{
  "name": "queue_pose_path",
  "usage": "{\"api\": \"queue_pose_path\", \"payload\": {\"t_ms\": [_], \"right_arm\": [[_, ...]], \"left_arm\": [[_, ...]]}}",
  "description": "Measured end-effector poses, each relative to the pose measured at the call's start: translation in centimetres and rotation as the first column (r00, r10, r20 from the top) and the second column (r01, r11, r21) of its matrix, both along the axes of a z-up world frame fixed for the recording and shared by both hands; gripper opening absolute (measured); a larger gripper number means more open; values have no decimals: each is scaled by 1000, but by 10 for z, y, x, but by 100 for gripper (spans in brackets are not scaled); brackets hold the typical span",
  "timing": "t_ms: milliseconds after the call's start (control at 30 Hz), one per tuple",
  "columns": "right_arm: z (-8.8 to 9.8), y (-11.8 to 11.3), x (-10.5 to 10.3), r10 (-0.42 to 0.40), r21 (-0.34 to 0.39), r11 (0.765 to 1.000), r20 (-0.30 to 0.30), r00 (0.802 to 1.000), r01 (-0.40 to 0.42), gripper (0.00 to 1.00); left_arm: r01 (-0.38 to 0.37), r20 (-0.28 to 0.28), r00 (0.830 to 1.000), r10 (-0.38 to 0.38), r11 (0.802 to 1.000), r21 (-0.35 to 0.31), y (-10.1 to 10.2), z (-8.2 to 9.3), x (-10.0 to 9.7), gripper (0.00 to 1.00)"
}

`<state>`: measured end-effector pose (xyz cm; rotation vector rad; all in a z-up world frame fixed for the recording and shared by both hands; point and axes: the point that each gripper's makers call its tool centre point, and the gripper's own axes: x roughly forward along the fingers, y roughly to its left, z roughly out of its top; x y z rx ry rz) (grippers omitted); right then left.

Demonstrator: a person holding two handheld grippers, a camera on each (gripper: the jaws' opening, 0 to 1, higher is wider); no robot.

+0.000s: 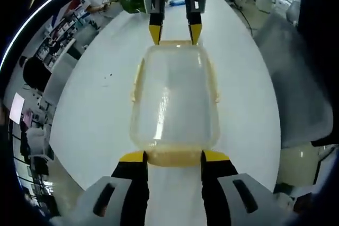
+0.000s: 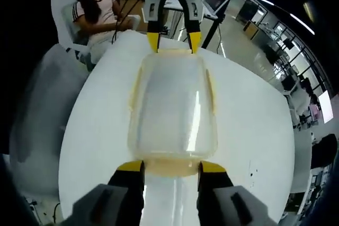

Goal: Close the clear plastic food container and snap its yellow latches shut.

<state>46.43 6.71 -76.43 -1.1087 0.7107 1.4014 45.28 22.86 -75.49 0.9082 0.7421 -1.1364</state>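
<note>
On the left, we set our left gripper (image 1: 173,156) at the near short end of the clear plastic food container (image 1: 175,96), which lies lengthwise on the white table (image 1: 90,109) at the centre of the left gripper view. Its jaws stand apart, one yellow tip at each corner of the end latch (image 1: 174,158), bracketing it, not clamped.

At 12 o'clock the right gripper (image 1: 175,33) faces us at the far end, likewise apart around that latch. We judge this paired hold steadies the box from both ends so each latch can be pressed home.

The lid sits down on the base; the side latches (image 1: 137,80) appear flared outward, not yet snapped. Through the clear walls we make out nothing inside, though glare blurs it.
</note>
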Motion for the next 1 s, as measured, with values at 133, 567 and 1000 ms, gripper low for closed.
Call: {"api": "queue_pose_path", "payload": {"t_ms": [133, 567, 1000], "right_arm": [[0, -2, -1, -1, 7, 1000, -7, 1000, 1, 36], [-10, -13, -4, 6, 1, 1000, -18, 1000, -6, 36], [-14, -34, -5, 0, 20, 1000, -30, 1000, 1, 36]], "left_arm": [[-5, -7, 1000, 5, 1000, -3, -2, -1, -1, 35], [-9, -13, 1000, 9, 1000, 11, -14, -5, -5, 35], [-12, -12, 1000, 12, 1000, 13, -34, -9, -7, 35]]}}
